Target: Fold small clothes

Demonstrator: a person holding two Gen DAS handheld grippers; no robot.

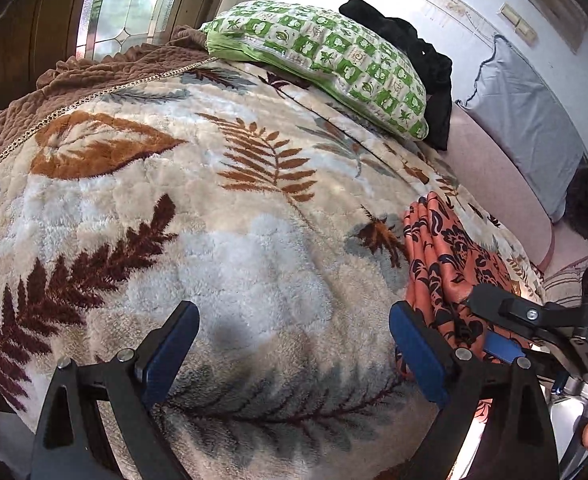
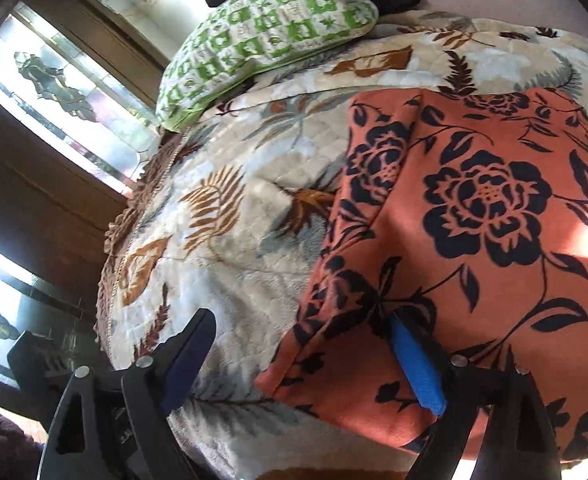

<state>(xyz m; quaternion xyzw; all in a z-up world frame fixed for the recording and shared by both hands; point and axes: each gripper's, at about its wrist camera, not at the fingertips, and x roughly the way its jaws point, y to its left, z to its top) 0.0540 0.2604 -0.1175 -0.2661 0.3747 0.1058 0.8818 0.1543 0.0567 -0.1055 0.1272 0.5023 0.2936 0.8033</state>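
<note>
While both grippers hang over the leaf-print blanket (image 1: pixel 230 216):
Left gripper (image 1: pixel 294 344): jaws spread, gripping nothing.
Right gripper (image 2: pixel 302 352): jaws spread, one pad touching the orange floral garment (image 2: pixel 474 240).

Left gripper (image 1: pixel 294 344) spread wide at the lower frame, blue pads (image 1: pixel 418 352) facing inward, right gripper (image 2: pixel 302 356) likewise spread wide, low in its frame, nothing clamped.
</note>
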